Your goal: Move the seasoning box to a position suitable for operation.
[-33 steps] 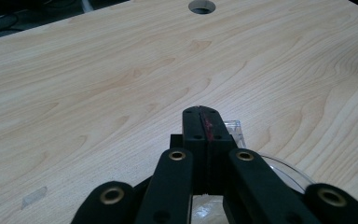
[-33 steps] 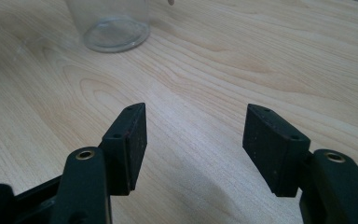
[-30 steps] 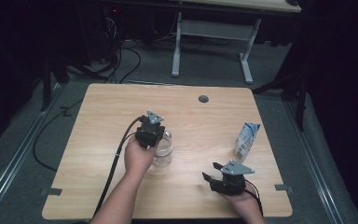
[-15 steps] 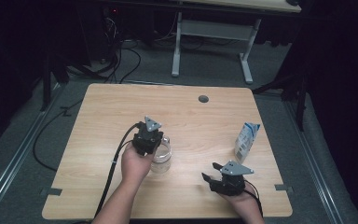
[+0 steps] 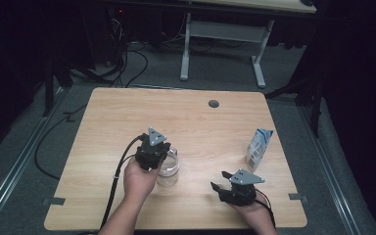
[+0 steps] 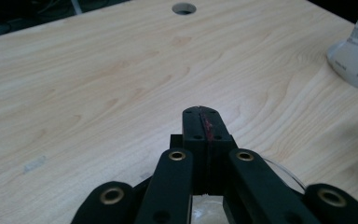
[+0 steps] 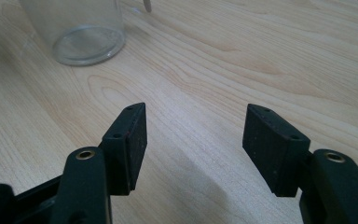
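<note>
Left gripper [image 5: 152,152]: jaws clenched flat together with nothing between them, poised over the rim of the clear glass jar [image 5: 168,167], having drifted slightly nearer the person since the earlier frames. Jar: upright, mid-table [image 5: 196,122], unmoved. Right gripper [image 5: 227,188]: jaws released wide over bare wood near the front edge, unchanged; milk carton [image 5: 259,148] upright beyond it.

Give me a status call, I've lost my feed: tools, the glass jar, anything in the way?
Left tool shut, over the glass jar, gripping nothing visible. Right tool open, empty, low over the table. Milk carton stands apart at right; nothing blocking.
</note>
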Demonstrator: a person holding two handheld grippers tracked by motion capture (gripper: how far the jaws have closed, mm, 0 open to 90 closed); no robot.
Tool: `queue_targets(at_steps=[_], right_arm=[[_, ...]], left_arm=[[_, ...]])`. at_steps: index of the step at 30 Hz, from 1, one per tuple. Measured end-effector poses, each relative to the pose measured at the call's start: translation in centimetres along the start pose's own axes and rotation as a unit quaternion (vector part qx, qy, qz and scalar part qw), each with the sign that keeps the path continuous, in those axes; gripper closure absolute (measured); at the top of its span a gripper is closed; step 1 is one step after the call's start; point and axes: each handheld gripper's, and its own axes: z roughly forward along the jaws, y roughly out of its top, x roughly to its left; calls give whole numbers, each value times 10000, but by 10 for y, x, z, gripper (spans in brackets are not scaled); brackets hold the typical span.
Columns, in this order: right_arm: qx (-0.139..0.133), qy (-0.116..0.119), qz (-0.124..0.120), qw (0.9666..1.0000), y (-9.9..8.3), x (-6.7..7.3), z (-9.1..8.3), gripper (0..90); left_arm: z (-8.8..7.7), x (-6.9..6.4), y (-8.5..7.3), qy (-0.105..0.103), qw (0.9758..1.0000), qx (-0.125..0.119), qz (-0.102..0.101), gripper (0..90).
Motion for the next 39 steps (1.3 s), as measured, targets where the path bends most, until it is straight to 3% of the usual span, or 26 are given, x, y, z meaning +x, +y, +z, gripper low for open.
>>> queue_targets(at_steps=[6,11,17,22,23,26,30,33,39], right_arm=[[-26,-40,-53,10000,-1,-1,-1,409],[-80,-60,-102,9999,-2,0,0,400],[-65,-41,-90,9999,-3,0,2,398],[-39,-81,-7,10000,-4,-3,2,377],[-49,-88,-7,9999,-4,-4,2,377],[-42,-127,98,9999,-5,-7,2,372],[-39,-137,119,9998,-5,-7,2,372],[-93,-199,92,9997,-6,-7,1,372],[-94,-188,51,9998,-7,-5,2,373]], left_arm=[[-14,15,-1,217,9997,-127,68,900],[-21,29,-20,340,9993,-175,18,861],[-21,41,-61,245,9983,-422,-325,819],[-20,40,-83,320,9974,-582,-269,837],[-16,42,-88,162,9983,-472,-313,846],[-16,41,-93,119,9979,-590,-221,851],[-19,38,-94,-21,9974,-701,-175,853],[-21,30,-93,-45,9970,-772,19,868],[-18,27,-93,-116,9973,-724,-6,877]])
